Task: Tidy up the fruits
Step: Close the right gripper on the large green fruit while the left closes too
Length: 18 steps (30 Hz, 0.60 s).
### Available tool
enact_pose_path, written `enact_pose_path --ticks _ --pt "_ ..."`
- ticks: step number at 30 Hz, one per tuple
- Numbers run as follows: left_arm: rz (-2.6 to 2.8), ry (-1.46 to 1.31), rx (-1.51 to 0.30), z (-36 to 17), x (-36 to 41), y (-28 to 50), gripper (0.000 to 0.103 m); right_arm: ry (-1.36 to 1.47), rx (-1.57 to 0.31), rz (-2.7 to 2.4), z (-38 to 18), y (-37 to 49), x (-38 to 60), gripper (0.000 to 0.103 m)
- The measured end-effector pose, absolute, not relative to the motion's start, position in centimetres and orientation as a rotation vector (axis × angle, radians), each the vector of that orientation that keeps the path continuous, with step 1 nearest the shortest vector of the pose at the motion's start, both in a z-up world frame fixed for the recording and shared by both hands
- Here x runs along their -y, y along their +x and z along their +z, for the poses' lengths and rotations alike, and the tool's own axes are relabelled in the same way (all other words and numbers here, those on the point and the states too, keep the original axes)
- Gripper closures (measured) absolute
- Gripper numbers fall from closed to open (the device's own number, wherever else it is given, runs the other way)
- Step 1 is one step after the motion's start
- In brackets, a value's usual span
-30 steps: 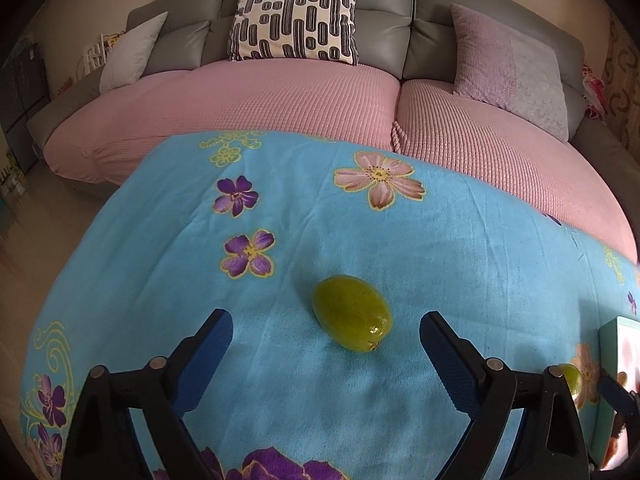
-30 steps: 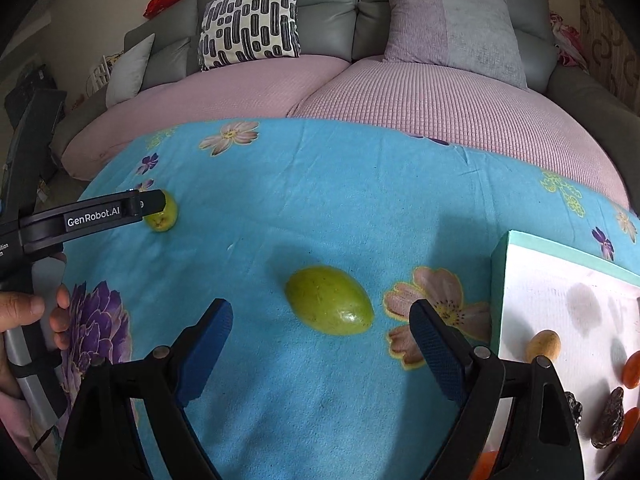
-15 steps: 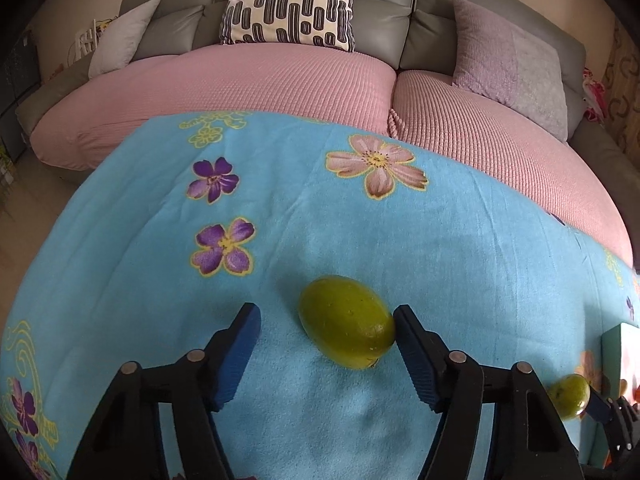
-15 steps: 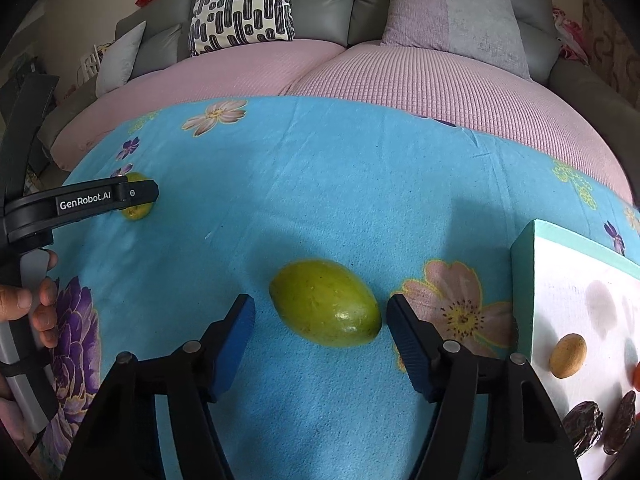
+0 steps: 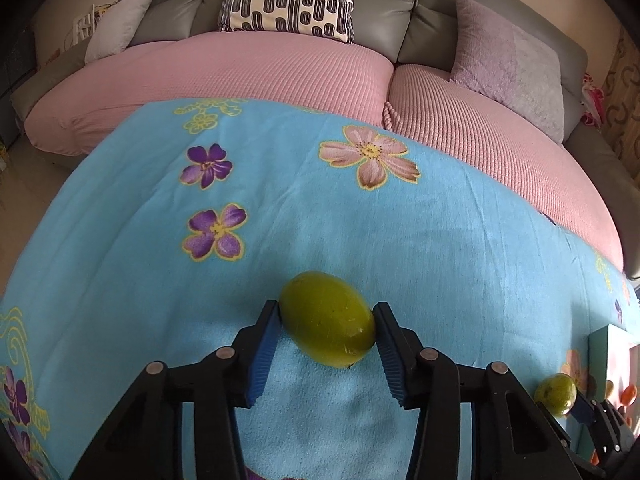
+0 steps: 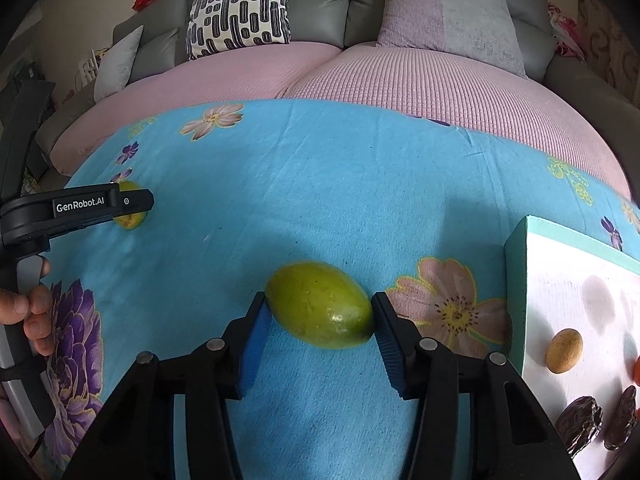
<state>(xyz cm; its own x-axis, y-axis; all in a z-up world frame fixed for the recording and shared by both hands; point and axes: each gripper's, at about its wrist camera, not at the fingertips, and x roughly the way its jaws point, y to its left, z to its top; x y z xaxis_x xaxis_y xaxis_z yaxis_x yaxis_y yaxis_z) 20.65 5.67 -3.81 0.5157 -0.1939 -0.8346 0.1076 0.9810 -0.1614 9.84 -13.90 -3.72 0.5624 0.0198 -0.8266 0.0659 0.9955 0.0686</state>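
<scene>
Two oval green fruits lie on the blue flowered cloth [image 5: 400, 232]. In the left wrist view my left gripper [image 5: 326, 320] is shut on one green fruit [image 5: 320, 304], with both blue pads against its sides. In the right wrist view my right gripper [image 6: 320, 314] is shut on the other green fruit [image 6: 312, 300] in the same way. That second fruit [image 5: 556, 394] also shows at the lower right of the left wrist view. The left gripper's finger [image 6: 100, 204] hides most of the first fruit [image 6: 128, 220].
A white tray with a teal rim [image 6: 516, 280] lies right of my right gripper. It holds a tan round fruit [image 6: 564, 350] and dark dates [image 6: 580, 422]. A hand [image 6: 28, 312] grips the left tool. A pink-covered sofa [image 6: 400, 80] with cushions runs behind the cloth.
Both grippers moved forward and down over their green fruits and went from wide open to shut on them.
</scene>
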Motion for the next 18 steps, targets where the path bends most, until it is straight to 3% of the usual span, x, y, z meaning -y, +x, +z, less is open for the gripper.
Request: enact_pose_path --ticks 18 --pt "-0.202 -0.136 -1.057 -1.0 -5.0 17.5 0.053 0.179 -0.963 -0.048 -1.7 6.4 15.5 0.050"
